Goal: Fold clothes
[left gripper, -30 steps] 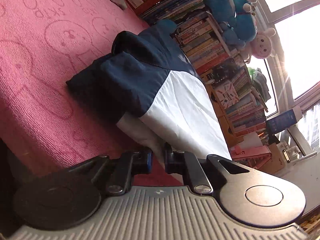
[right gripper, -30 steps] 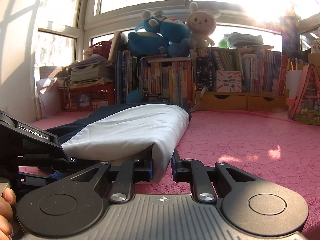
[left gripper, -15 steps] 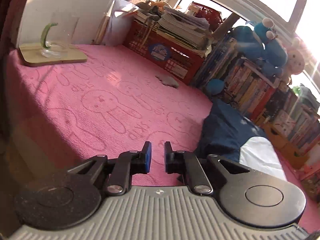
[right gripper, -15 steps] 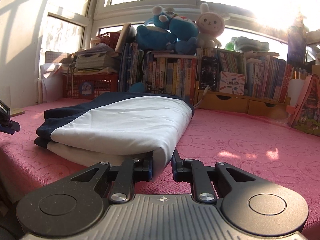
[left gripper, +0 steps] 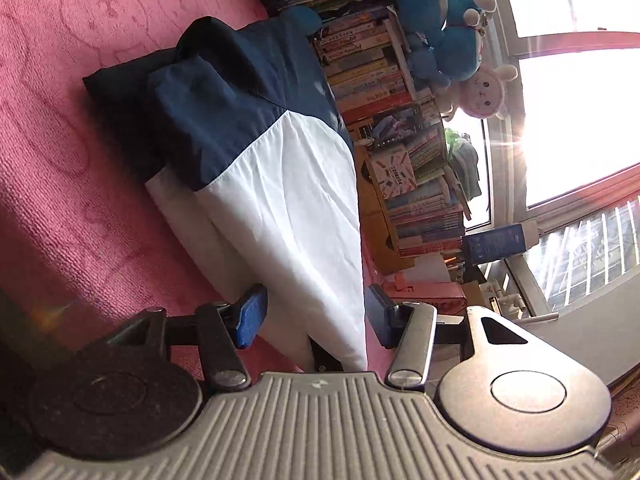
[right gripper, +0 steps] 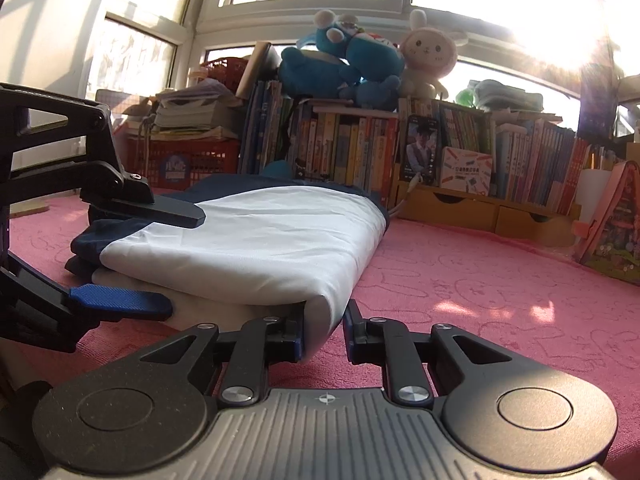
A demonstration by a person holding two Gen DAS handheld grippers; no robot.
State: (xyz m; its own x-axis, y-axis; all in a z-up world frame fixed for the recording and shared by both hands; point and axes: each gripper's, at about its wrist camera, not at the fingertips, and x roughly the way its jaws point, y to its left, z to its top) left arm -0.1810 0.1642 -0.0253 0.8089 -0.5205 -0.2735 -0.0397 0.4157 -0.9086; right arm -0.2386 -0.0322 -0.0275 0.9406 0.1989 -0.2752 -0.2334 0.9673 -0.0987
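Note:
A folded garment (left gripper: 280, 184), white with navy at its far end, lies on the pink mat (left gripper: 80, 220). In the left wrist view my left gripper (left gripper: 316, 316) is rolled on its side and its jaws are opening, with the near white edge between the fingers and the pads off the cloth. The right wrist view shows the left gripper (right gripper: 160, 258) at the garment's (right gripper: 256, 240) left side, one finger above the cloth and the blue pad (right gripper: 124, 300) low beside it. My right gripper (right gripper: 322, 332) is shut on the near folded white corner.
A low bookshelf (right gripper: 360, 148) full of books lines the back under the windows, with plush toys (right gripper: 360, 64) on top. A red crate (right gripper: 180, 160) with stacked papers stands at the back left. A pink toy house (right gripper: 616, 224) sits at the right of the pink mat (right gripper: 480, 288).
The left gripper let go of the white edge, swung off to the left, then came back to the garment with its jaws much wider. The right gripper kept its hold and stayed put.

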